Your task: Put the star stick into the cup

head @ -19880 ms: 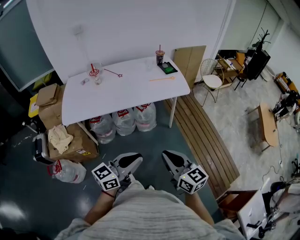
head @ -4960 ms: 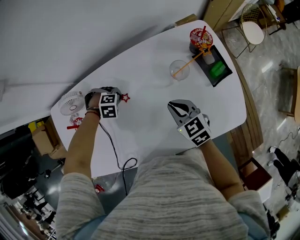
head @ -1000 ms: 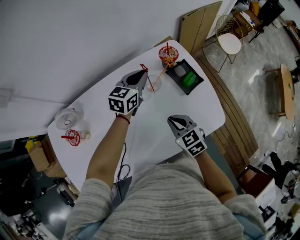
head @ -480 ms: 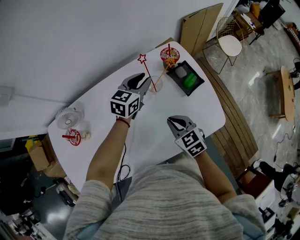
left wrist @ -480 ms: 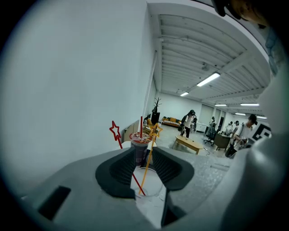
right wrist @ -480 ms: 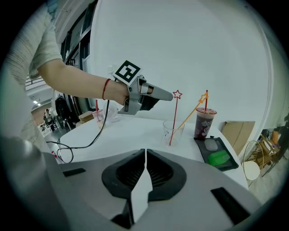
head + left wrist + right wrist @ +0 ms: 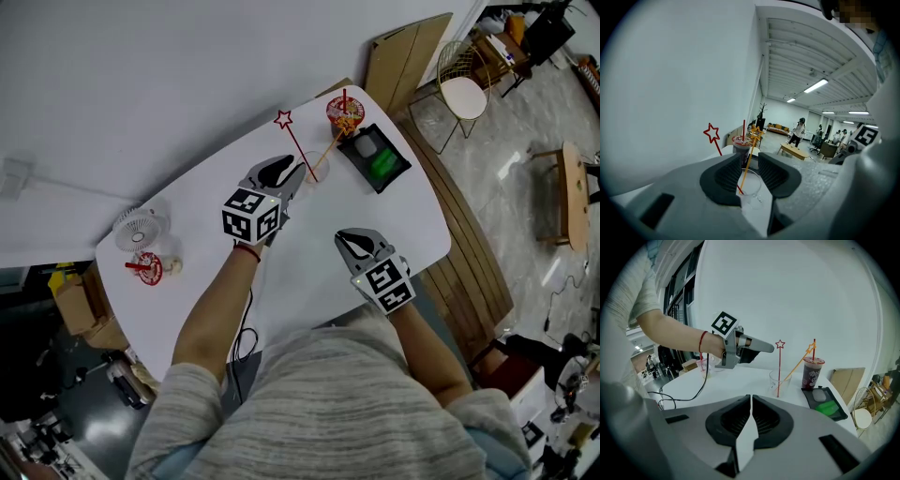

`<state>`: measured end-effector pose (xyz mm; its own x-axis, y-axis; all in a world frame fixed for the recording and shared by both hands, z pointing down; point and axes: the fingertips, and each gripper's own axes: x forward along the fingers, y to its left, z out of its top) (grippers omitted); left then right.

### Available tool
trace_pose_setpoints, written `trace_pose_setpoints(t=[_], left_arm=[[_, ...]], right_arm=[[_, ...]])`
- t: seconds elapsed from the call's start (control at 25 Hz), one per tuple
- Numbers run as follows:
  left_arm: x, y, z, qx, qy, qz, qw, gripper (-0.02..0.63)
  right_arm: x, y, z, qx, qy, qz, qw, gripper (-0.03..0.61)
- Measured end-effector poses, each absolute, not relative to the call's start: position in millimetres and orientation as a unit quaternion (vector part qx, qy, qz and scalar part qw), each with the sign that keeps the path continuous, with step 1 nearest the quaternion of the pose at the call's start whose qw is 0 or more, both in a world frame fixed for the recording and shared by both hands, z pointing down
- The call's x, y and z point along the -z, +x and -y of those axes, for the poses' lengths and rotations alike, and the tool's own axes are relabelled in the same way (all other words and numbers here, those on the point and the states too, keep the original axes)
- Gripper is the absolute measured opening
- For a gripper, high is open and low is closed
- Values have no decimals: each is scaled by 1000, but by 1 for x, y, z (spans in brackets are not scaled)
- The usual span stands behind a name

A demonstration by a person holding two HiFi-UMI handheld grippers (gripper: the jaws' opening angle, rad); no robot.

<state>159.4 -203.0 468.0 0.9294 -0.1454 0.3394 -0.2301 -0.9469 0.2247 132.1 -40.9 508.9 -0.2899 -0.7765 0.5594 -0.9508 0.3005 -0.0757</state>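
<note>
The red star stick (image 7: pixel 293 142) stands in the clear cup (image 7: pixel 315 170) on the white table (image 7: pixel 309 262), its star leaning up and left. An orange stick (image 7: pixel 325 148) leans in the same cup. My left gripper (image 7: pixel 289 174) is open just short of the cup and holds nothing. In the left gripper view the cup (image 7: pixel 751 186) and the orange stick (image 7: pixel 749 159) show between the spread jaws of the left gripper (image 7: pixel 750 164), and the red star (image 7: pixel 711 133) is up to the left. My right gripper (image 7: pixel 360 244) is shut and empty, low over the table's near side. In its own view the right gripper (image 7: pixel 751 405) faces the cup (image 7: pixel 778 381) and star stick (image 7: pixel 779 365).
A red-lidded drink cup (image 7: pixel 344 112) with a straw stands behind the clear cup, beside a black tray (image 7: pixel 375 159) holding a green item. A small fan (image 7: pixel 134 228) and a red cup (image 7: pixel 147 270) sit at the table's left end. A cable (image 7: pixel 246 319) trails off the front edge.
The left gripper, shut on the star stick a second ago, has opened and drawn back slightly. The stick now stands free in the cup. The right gripper has not moved.
</note>
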Motion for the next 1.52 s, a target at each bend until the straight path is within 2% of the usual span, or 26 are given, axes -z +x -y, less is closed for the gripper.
trace_pose_setpoints(t=[0.32,0.52,0.92,1.52], left_arm=[[-445,134,180,-89,976,95,175,106],[-432,113,160,-56,975,102,189,77],[-426,70,132,-26,970,137,199,17],[-436,46,89,-13,963,167,211,18]], right_arm=[[-489,141,46,-226,574,776,133,12],[-477,138,47,-236,569,782,93,12],[-464,124,52,-222,540,807,87,12],[-457,104,57,-216,499,833,103,11]])
